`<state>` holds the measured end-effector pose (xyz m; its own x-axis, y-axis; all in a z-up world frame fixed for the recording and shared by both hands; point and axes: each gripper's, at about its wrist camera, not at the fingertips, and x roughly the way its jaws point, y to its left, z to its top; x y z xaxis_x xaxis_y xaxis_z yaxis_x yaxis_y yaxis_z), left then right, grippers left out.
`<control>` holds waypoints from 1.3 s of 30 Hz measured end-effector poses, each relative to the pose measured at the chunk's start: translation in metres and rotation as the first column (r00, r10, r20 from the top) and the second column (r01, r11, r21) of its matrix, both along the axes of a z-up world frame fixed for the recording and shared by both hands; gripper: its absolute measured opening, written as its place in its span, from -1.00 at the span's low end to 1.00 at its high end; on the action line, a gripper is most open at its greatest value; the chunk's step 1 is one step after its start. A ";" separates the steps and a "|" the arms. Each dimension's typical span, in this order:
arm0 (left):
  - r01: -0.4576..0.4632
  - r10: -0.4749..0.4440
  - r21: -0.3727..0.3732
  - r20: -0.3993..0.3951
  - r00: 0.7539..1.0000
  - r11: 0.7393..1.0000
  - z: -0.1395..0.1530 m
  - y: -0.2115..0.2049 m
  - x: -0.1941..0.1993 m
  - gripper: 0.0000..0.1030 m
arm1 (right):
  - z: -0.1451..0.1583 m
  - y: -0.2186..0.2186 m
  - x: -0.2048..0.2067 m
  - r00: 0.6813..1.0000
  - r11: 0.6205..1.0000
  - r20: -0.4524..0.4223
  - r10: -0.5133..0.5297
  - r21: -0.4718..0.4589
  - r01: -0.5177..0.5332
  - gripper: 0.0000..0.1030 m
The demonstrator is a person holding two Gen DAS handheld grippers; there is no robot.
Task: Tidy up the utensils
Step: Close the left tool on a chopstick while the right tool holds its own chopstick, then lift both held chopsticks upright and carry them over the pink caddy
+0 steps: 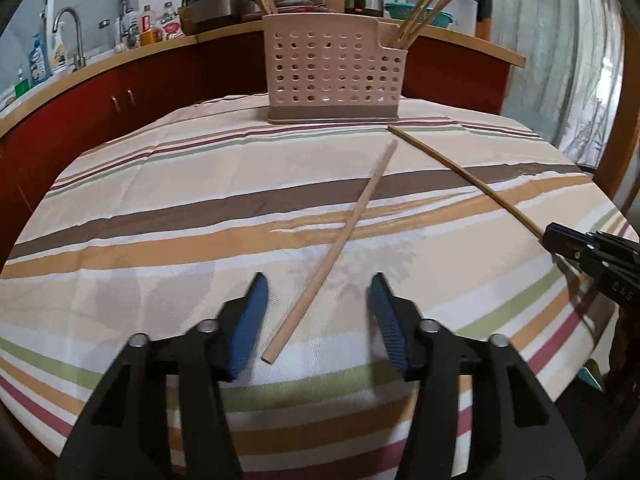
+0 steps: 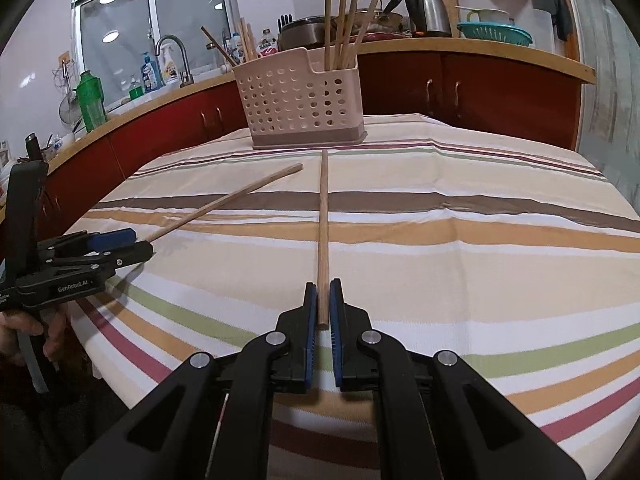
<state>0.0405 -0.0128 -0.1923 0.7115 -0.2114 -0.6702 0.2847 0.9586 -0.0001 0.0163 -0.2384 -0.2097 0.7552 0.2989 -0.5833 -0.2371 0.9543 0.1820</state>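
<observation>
Only the right wrist view shows a hand (image 2: 24, 334).

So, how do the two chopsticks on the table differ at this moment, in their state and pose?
The right chopstick is clamped at its near end by the shut right gripper; the left chopstick lies free between the open pads of the left gripper, which do not press it. The right chopstick points straight at the holder; the left chopstick lies slanted across the striped cloth. Both are plain wooden sticks, alike in length.

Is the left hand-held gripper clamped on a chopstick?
No, the left hand-held gripper stands open, and the chopstick lies untouched between its pads.
</observation>
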 end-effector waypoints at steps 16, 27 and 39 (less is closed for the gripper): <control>0.044 -0.044 -0.018 0.010 0.999 0.999 0.000 -0.004 -0.008 -0.71 | -0.001 0.002 -0.004 1.000 1.000 0.016 -0.005 0.008 0.005 -0.85; 0.039 -0.039 -0.029 0.025 0.999 0.999 0.003 -0.002 -0.013 -0.87 | 0.006 -0.001 -0.010 0.999 0.999 0.035 -0.016 0.032 0.015 -0.87; 0.009 0.006 -0.078 0.194 0.981 0.997 0.065 0.013 -0.024 -0.87 | 0.068 -0.005 -0.026 0.978 0.999 0.203 -0.038 0.031 0.033 -0.87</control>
<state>0.0169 -0.0002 -0.1270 0.8261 -0.2587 -0.5006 0.2881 0.9574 -0.0193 -0.0099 -0.2436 -0.1415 0.8680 0.2832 -0.4080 -0.2378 0.9582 0.1592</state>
